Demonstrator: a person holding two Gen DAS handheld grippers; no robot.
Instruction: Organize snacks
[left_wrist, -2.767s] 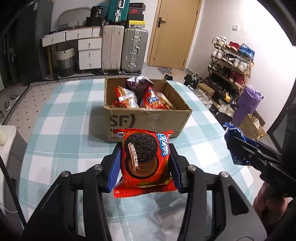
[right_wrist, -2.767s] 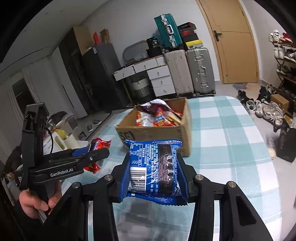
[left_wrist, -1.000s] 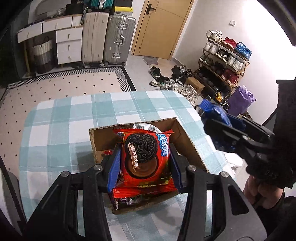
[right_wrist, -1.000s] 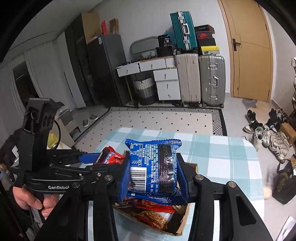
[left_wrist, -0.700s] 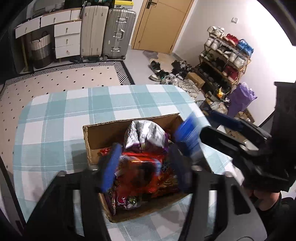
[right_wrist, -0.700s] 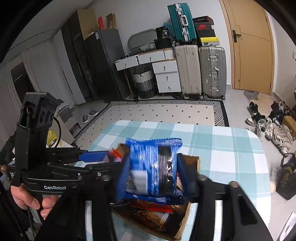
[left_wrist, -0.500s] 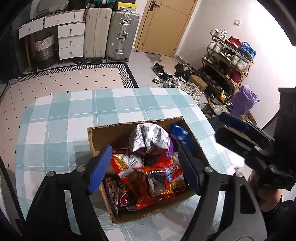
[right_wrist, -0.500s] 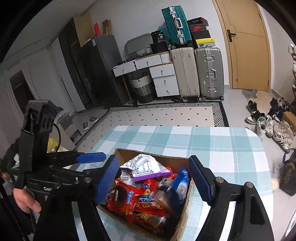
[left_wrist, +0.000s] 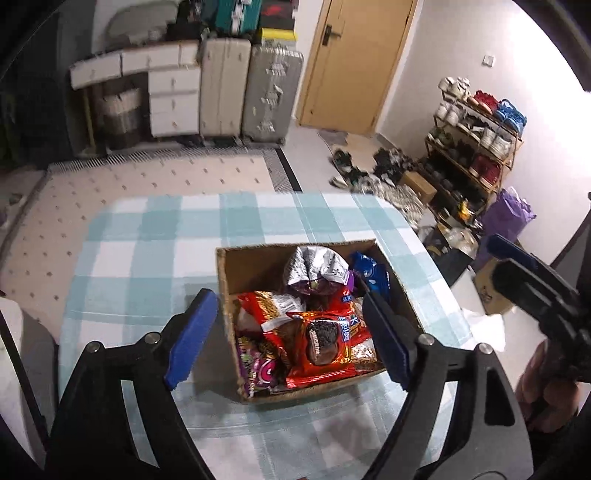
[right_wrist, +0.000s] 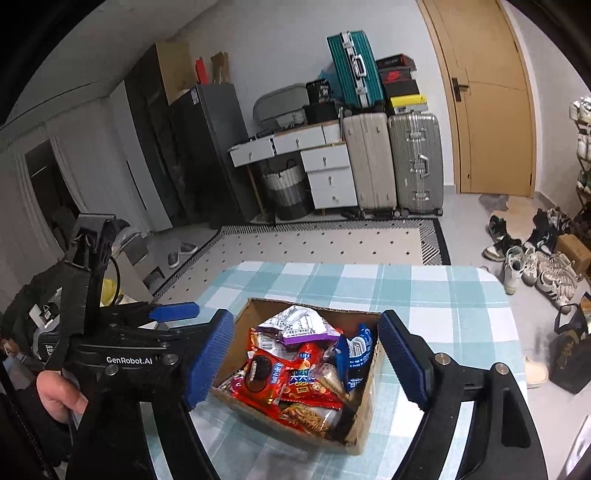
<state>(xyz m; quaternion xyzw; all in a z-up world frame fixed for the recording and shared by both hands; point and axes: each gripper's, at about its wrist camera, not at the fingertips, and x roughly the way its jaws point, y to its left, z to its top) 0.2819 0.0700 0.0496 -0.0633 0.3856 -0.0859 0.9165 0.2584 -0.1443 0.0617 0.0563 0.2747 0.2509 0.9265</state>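
Hovering above the brown cardboard box (left_wrist: 402, 286), the left gripper (left_wrist: 288, 338) is opening its blue-padded jaws with nothing clamped between them. The right gripper (right_wrist: 306, 360) is likewise opening, empty, over the same box. Inside lie the red chocolate-cookie snack packet (left_wrist: 325, 341) near the front and the blue cookie packet (right_wrist: 356, 356) upright against the right wall, on the teal-checked tablecloth (left_wrist: 147, 251).

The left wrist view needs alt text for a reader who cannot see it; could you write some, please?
An open cardboard box full of snack packets sits on a checked tablecloth, framed by the empty left gripper, its jaws opening. A red cookie packet lies on top; the right gripper shows at right.
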